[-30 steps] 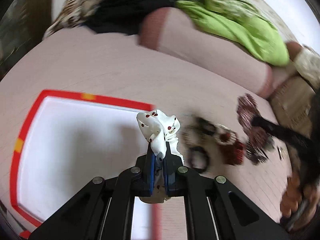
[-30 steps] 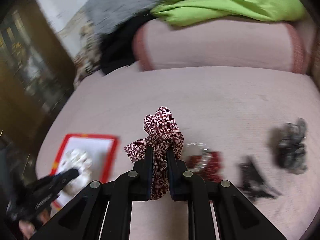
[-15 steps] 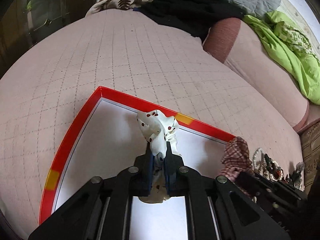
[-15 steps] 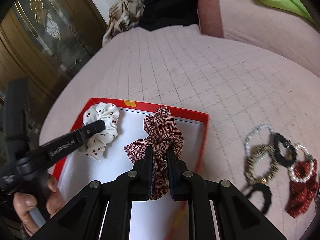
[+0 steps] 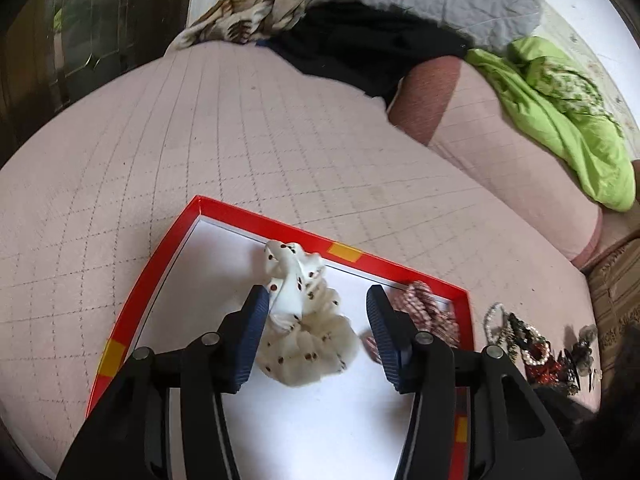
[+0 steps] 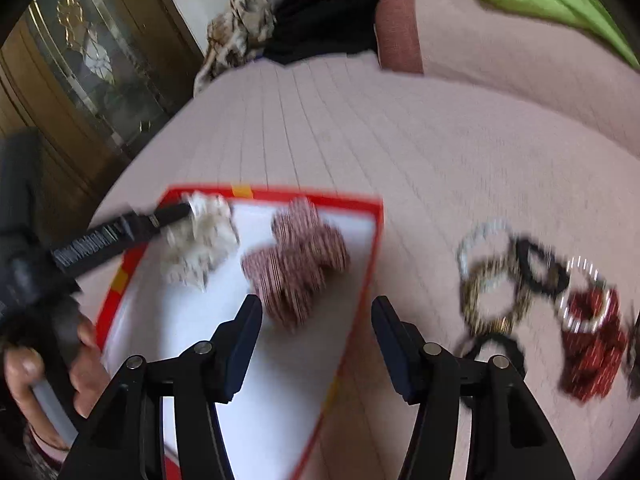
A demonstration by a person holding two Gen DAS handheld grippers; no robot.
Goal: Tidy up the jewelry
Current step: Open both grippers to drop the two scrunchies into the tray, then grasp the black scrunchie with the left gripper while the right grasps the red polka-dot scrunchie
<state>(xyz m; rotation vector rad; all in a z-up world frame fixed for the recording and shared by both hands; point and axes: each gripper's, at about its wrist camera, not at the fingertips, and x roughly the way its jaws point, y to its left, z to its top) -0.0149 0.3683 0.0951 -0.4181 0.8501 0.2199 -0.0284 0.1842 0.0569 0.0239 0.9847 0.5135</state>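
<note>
A red-rimmed white tray [image 5: 256, 227] lies on the pink quilted bed. A white scrunchie with red dots [image 5: 304, 332] rests in the tray between the jaws of my open left gripper [image 5: 316, 334]. A red plaid scrunchie [image 6: 296, 258] lies in the tray [image 6: 340, 200] just ahead of my open right gripper [image 6: 316, 344]; it also shows in the left wrist view [image 5: 428, 312]. The white scrunchie [image 6: 200, 236] and the left gripper's finger [image 6: 120, 232] show at the left of the right wrist view.
Several bracelets and hair ties [image 6: 532, 288] lie on the bed right of the tray, also seen in the left wrist view [image 5: 532, 344]. A pink bolster [image 5: 500, 152], green cloth [image 5: 568, 120] and piled clothes [image 5: 360, 8] lie at the back. A wooden cabinet [image 6: 80, 64] stands left.
Both grippers have opened and let go of their scrunchies, which now lie in the tray. The grippers have drawn back slightly.
</note>
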